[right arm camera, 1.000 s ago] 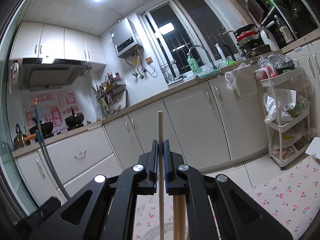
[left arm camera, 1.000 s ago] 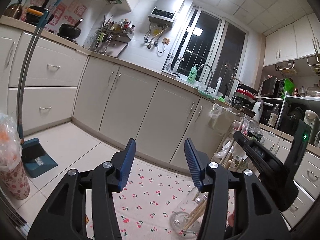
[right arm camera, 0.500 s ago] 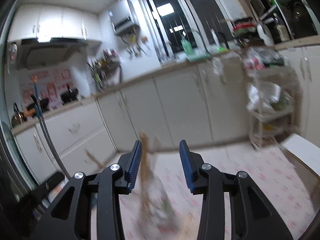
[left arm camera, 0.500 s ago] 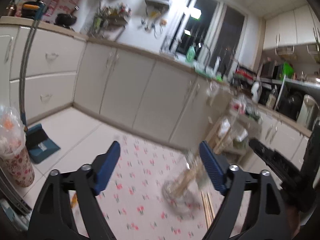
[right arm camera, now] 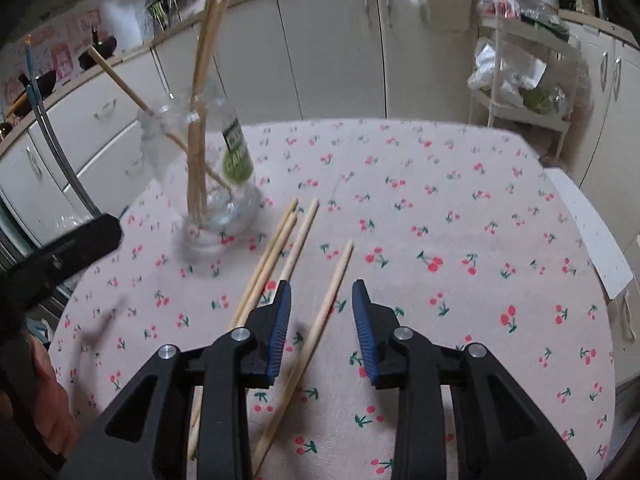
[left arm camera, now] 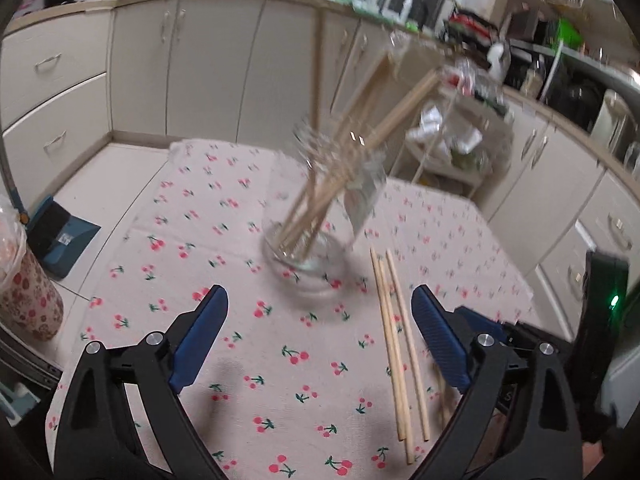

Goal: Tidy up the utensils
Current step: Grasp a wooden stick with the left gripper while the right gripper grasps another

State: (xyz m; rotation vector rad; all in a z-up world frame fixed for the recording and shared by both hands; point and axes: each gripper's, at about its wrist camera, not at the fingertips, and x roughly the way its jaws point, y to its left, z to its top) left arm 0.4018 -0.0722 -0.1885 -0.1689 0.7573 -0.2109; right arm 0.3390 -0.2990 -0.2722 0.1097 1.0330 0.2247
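Observation:
A clear glass jar point(left arm camera: 320, 216) point(right arm camera: 216, 188) stands on the cherry-print tablecloth point(left arm camera: 224, 208) with several wooden chopsticks point(right arm camera: 198, 120) leaning in it. My left gripper point(left arm camera: 319, 294) hovers just in front of the jar, its jaws wide and still opening, with nothing between them. Three loose chopsticks point(left arm camera: 396, 340) point(right arm camera: 276, 248) lie to the right of the jar. One more chopstick point(right arm camera: 332, 292) lies on the cloth under my right gripper point(right arm camera: 322, 286), running between its jaws. Those jaws are closing, but the pads do not touch it.
Cream kitchen cabinets point(left arm camera: 208, 64) run behind the table. A white wire cart point(right arm camera: 516, 80) with bags stands at the back right. A teal dustpan point(left arm camera: 60, 236) and a floral container point(left arm camera: 24, 292) sit off the table's left edge. A white board point(right arm camera: 588, 232) lies along the right edge.
Both grippers have tipped down from the cabinets to the tabletop. The right gripper, shut on a chopstick a second ago, has let it go and opened. The left jaws have spread wider.

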